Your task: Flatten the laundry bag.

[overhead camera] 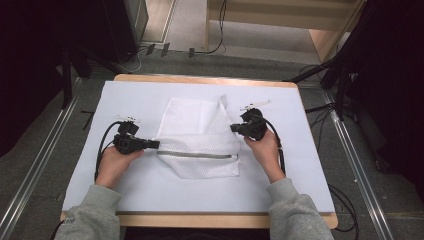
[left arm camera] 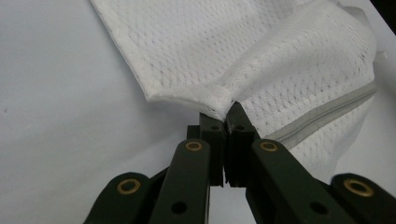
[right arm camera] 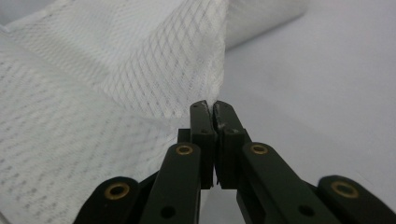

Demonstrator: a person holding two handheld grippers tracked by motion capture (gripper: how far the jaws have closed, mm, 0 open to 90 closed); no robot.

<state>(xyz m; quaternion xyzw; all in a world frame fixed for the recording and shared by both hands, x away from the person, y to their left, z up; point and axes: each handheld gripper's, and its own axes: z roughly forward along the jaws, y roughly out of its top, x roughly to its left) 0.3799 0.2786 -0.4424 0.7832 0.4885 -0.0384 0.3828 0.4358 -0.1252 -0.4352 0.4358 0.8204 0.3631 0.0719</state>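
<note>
White mesh laundry bag (overhead camera: 200, 140) lies mid-bench on the white sheet (overhead camera: 90, 175), zipper (overhead camera: 197, 154) toward the person. Left tongs (overhead camera: 155, 144) pinch its left edge and right tongs (overhead camera: 234, 128) its right edge, each pressed tight on fabric. Likely holding opposite sides keeps the bag taut for folding or flattening.

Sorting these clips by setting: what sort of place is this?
Probably a lab or recording studio, not a home: a wooden table under a plain white sheet, metal floor rails, and loose cables around black stands.
</note>
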